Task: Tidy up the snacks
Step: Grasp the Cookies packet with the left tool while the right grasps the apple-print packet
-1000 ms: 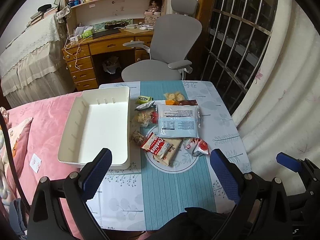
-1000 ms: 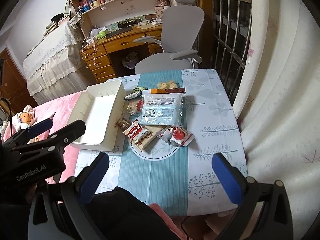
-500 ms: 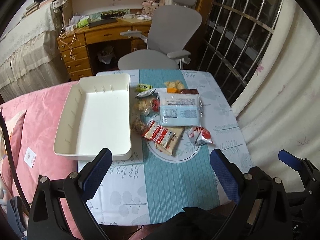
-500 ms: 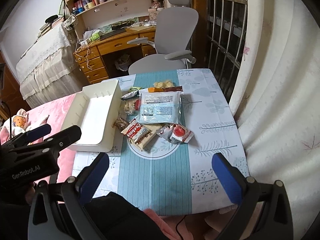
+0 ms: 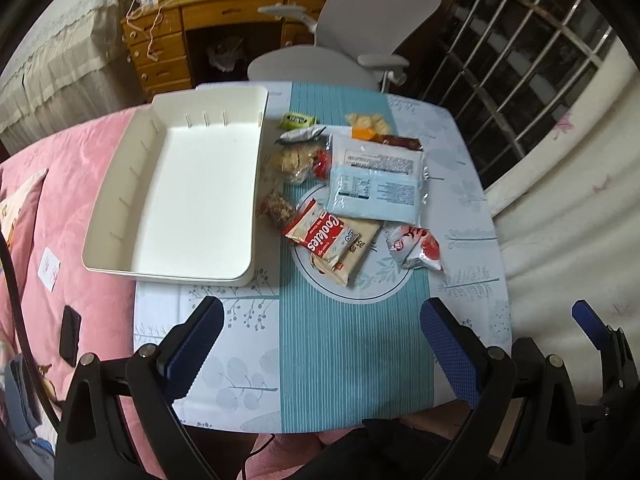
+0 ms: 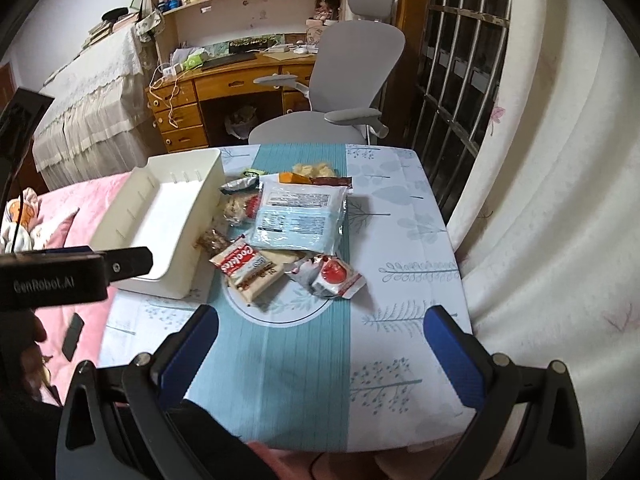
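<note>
A pile of snack packets lies mid-table: a large pale blue pack [image 5: 378, 178] [image 6: 300, 216], a red-and-white Cookies packet [image 5: 320, 232] [image 6: 240, 262], a red-and-white pouch [image 5: 416, 248] [image 6: 334, 276], a green packet [image 5: 298, 120] and several more behind. An empty white tray [image 5: 120, 196] [image 6: 208, 204] sits left of the pile. My left gripper [image 5: 320, 344] hovers open above the table's near edge. My right gripper [image 6: 320, 348] is also open, near the same edge, holding nothing. The left gripper's body [image 6: 60, 280] shows at the right wrist view's left.
The small table wears a blue-and-white cloth [image 5: 352, 352]. A pink bed cover [image 5: 60, 208] with a dark phone [image 5: 70, 336] lies left. A grey office chair [image 6: 352, 80] and wooden desk [image 6: 224, 88] stand beyond. Barred window and curtain [image 6: 540, 160] are at right.
Both grippers have moved forward and lower toward the table, so the snacks and tray look larger. Neither gripper's opening has changed and nothing on the table has moved.
</note>
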Motion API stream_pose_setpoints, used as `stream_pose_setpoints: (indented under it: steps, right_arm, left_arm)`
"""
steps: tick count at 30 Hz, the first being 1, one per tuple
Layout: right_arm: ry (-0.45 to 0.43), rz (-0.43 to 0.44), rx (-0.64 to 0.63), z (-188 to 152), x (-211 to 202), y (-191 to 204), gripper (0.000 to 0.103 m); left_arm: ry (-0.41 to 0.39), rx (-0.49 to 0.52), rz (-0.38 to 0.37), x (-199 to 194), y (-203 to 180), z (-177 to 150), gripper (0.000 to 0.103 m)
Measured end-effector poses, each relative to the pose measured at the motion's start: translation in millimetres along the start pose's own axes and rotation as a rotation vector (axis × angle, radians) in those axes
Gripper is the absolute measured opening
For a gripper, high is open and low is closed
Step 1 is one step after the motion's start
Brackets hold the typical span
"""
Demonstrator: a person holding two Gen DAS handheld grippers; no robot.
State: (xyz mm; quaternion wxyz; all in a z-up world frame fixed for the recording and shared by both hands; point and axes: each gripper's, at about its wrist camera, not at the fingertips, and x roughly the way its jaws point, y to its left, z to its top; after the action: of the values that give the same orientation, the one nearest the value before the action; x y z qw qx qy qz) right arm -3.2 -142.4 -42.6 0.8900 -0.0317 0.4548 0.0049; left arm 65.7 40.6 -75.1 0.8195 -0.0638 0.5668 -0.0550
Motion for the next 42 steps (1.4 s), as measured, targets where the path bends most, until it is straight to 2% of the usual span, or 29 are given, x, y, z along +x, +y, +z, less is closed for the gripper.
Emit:
stream_pose_setpoints:
  steps: [2, 8, 13, 22, 28, 38, 40, 42]
  right_arm:
    - [-0.006, -0.003, -0.029, 1.7, 12.3, -5.0, 0.103]
    - [-0.009, 0.013, -0.1, 7.1, 47.9, -16.6, 0.103]
    - [-0.011, 0.076, -0.183, 9.7, 85.5, -25.5, 0.103]
    - [0.002, 0.135, -0.375, 1.7, 146.3, -28.2, 0.103]
    - [0.031, 0.166, -0.469, -8.9, 181.5, -23.4, 0.103]
    - [0.064, 0.211, -0.503, -18.7, 218.2, -11.7, 0.102]
    - [0.067, 0.219, -0.513, -21.2, 222.5, -8.2, 0.102]
    - [0.076, 0.233, -0.519, -23.0, 225.9, -5.9, 0.1]
  left_arm:
    - [0.019, -0.01, 0.011, 9.5, -4.1, 5.4, 0.099]
    - [0.107, -0.072, -0.016, 50.5, -14.1, 21.5, 0.099]
    - [0.158, -0.134, 0.016, 88.0, -20.0, 34.4, 0.098]
    - [0.263, -0.262, 0.098, 152.8, -22.4, 48.3, 0.098]
    - [0.279, -0.301, 0.161, 187.8, -21.0, 56.3, 0.098]
    - [0.273, -0.379, 0.204, 226.8, -2.8, 70.6, 0.098]
    - [0.285, -0.394, 0.214, 234.1, 2.0, 72.1, 0.097]
    - [0.293, -0.404, 0.214, 241.3, 4.3, 73.9, 0.09]
